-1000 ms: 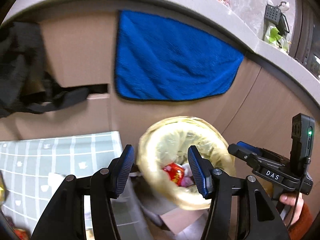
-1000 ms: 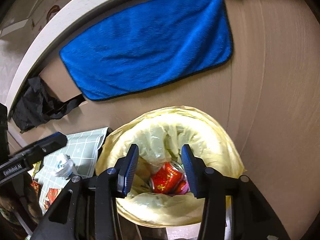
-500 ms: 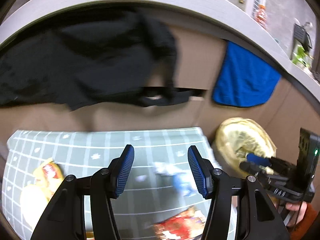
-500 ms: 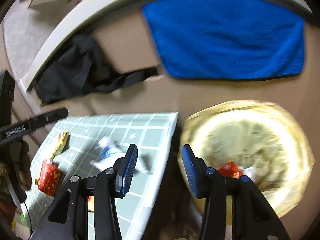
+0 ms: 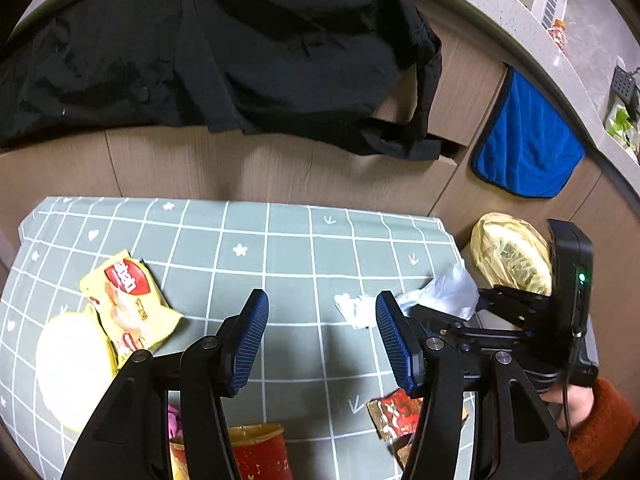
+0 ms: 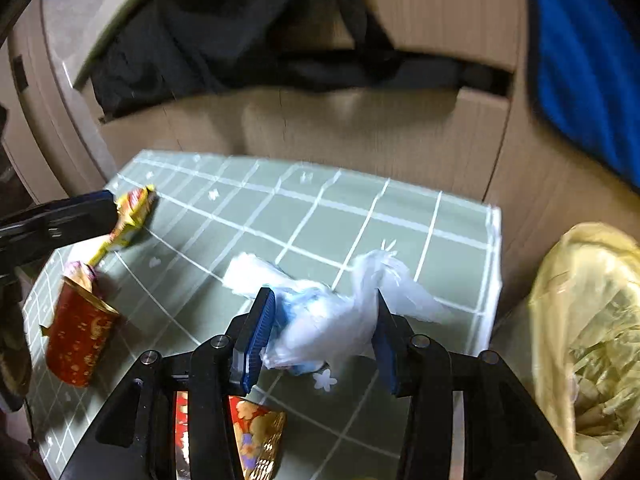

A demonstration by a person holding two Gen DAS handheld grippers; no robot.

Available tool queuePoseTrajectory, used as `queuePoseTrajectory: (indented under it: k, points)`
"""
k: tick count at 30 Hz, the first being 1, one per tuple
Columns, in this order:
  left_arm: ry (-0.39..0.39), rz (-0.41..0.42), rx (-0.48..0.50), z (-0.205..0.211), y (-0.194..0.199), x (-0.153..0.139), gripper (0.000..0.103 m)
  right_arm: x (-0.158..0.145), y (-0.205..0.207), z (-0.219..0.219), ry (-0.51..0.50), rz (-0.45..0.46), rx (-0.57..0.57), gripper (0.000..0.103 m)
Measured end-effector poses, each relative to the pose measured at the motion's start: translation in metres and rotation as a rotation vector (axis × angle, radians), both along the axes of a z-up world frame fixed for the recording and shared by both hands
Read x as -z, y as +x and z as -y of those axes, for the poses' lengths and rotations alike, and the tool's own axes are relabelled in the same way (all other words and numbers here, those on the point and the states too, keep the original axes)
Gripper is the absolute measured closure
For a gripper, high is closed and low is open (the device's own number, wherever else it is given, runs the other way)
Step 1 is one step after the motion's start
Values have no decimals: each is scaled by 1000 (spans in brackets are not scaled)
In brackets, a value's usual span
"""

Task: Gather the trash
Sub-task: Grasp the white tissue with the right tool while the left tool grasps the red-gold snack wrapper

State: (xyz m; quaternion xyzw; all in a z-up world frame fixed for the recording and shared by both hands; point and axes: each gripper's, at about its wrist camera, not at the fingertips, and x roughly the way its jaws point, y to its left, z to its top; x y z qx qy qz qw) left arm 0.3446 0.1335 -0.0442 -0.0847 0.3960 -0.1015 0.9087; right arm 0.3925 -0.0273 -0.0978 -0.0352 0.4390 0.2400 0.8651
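Both grippers had been swung away from the yellow-lined bin (image 6: 588, 344) and brought over the green checked table (image 5: 304, 240), which suggested the last item had been dropped and another was being sought. The right gripper (image 6: 324, 328) was held open, its jaws set either side of a crumpled white plastic bag (image 6: 332, 316) near the table's 3 o'clock edge, not yet pinched. The left gripper (image 5: 320, 340) was held open and empty over bare cloth, with a yellow snack wrapper (image 5: 128, 304) at 9 o'clock.
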Motion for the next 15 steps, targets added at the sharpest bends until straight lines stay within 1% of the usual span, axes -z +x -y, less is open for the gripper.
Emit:
queuePoseTrajectory:
  k: [3,5,6,7,10,11,13,15]
  points:
    - [-4,-5,5,1,0,3,46,3,-1,4,37,-26,7,58]
    - [-7,-7,12,4,-1,3,46,5,-3,5,39,-37,-6,60]
    - [-8,-8,15,5,1,3,46,3,-5,4,33,-32,-20,67]
    - [-10,-7,18,7,0,3,46,1,-8,1,25,-22,-34,72]
    - [-16,-8,27,9,-1,3,46,-5,-21,-5,-57,34,-69,77]
    - [-19,-10,33,12,-2,3,46,-7,-23,-3,-65,42,-73,79]
    - [-28,-13,52,16,-3,4,46,-15,-26,6,-75,68,-42,79]
    - [-44,-18,96,24,-7,7,46,-26,-23,24,-59,88,23,79]
